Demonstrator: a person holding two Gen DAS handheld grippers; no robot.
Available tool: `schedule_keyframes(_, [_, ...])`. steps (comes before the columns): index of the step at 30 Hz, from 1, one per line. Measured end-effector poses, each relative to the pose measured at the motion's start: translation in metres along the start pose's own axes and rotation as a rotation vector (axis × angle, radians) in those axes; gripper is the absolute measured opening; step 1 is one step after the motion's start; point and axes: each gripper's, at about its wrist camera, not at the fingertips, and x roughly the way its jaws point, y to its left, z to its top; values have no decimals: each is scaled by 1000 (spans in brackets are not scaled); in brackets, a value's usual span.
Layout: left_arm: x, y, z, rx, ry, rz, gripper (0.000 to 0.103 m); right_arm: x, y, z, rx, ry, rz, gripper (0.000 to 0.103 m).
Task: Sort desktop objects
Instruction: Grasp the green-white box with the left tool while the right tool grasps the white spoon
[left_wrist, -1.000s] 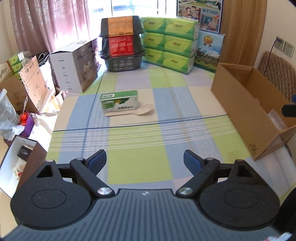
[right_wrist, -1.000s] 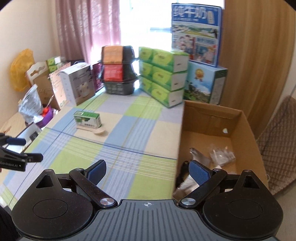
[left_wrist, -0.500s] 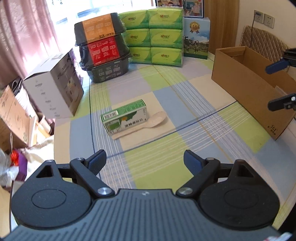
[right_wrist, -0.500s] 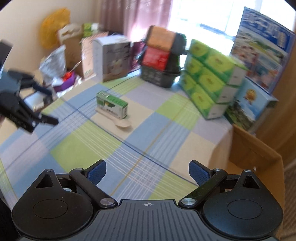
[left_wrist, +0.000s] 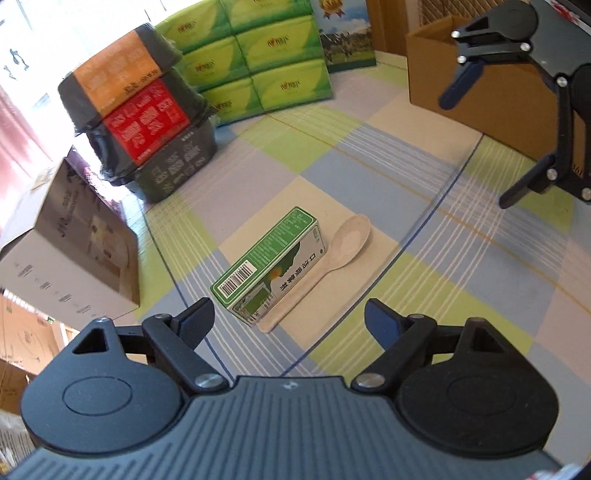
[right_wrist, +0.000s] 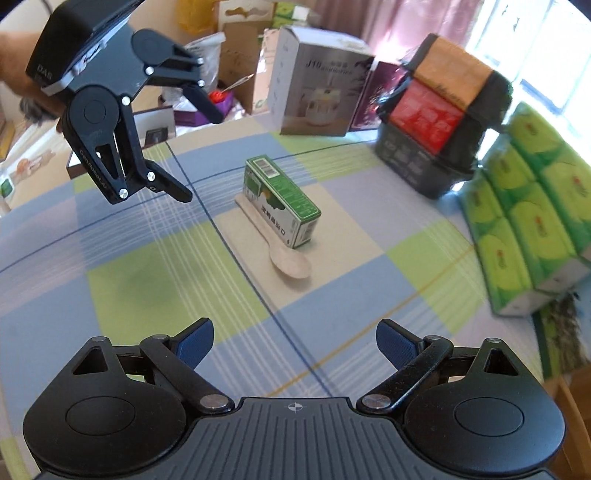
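Green carton (left_wrist: 271, 264) touching pale spoon (left_wrist: 325, 262) on checked cloth (left_wrist: 424, 258).
Left gripper (left_wrist: 288, 319) and right gripper (right_wrist: 294, 341) spread wide, empty, above cloth.

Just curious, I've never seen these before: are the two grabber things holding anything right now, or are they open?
Left gripper: open, holding nothing.
Right gripper: open, holding nothing.

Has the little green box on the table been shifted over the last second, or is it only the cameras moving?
No. The green box lies against the spoon on the same cream square of the tablecloth; only the cameras moved closer.
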Motion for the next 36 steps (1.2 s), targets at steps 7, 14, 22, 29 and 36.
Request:
schedule_keyframes(7, [39,13,6,82,32,-45,77,48,-12,12,-60,29,47,82])
schedule_keyframes(14, [72,30,14,93,35,-54,73,83,-19,22,-111,37,61,81])
schedule_keyframes(22, [99,38,20,107,69,-85,62,114,-22,32,-106,41,101,74])
schedule_keyframes(29, [108,36,24,120,59,-129,49,131,-21,39,-83,30,135,64])
schedule_keyframes(36, [111,33,21,116,78,-159,30,134,-22,45,-73,26,162,35])
